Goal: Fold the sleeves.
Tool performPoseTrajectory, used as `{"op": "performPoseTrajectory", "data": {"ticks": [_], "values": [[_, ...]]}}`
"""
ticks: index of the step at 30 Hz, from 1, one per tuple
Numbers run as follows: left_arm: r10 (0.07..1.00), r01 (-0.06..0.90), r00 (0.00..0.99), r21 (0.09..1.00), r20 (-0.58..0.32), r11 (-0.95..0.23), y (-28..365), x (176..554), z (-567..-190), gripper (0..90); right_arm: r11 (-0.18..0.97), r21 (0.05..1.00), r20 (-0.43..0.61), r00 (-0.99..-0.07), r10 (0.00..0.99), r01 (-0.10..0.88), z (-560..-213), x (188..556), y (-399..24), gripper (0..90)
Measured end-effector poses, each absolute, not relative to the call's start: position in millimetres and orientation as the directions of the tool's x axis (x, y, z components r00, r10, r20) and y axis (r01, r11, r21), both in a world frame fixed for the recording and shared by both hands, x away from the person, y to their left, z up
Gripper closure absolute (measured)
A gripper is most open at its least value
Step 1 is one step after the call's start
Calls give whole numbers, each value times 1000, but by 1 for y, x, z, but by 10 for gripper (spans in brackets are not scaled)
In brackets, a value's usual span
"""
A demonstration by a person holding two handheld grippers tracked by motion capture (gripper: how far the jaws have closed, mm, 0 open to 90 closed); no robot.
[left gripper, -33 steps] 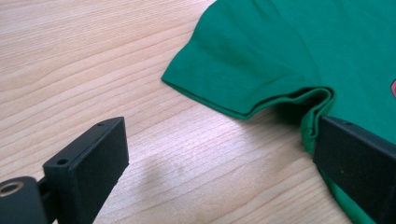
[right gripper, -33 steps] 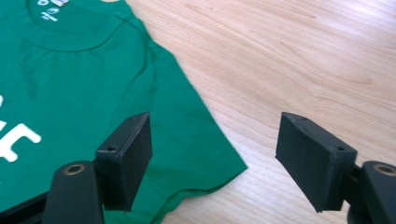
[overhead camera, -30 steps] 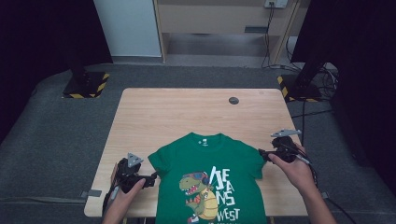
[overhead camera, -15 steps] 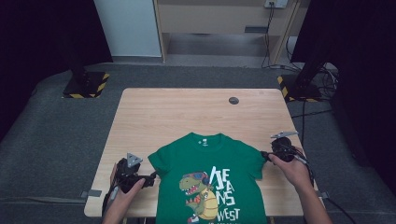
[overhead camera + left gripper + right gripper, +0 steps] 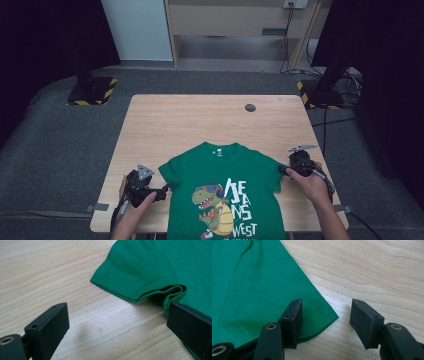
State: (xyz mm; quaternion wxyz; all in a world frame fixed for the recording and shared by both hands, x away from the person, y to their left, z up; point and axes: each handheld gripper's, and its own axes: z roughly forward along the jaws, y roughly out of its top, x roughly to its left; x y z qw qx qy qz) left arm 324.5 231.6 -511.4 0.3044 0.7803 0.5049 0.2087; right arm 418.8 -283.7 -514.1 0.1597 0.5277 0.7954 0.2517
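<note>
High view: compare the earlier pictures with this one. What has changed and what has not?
The right gripper came down to the T-shirt's sleeve corner, its jaws having just been closing, with the corner between them but not pinched. The left gripper and the T-shirt stayed put.

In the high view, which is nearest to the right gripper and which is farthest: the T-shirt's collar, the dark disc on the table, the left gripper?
1. Collar: left of the right gripper, a little farther up the table.
2. Disc: near the table's far edge.
3. Left gripper: across the T-shirt, by its other sleeve.
</note>
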Motion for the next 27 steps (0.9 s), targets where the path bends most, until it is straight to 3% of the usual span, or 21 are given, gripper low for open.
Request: {"op": "performPoseTrajectory", "data": {"ticks": [6,11,15,27], "values": [[913,663,407,680,24,-314,230,325,-513,38,306,583,22,-391,920,753,-515,416,-284,471],[912,660,410,681,26,-316,229,324,-512,39,327,585,36,-427,903,742,-514,413,-279,703],[911,658,411,682,29,-318,229,324,-512,41,357,580,28,-455,890,733,-512,412,-274,830],[913,659,406,684,28,-314,230,325,-511,42,377,629,45,-516,856,680,-473,404,-260,857]]}}
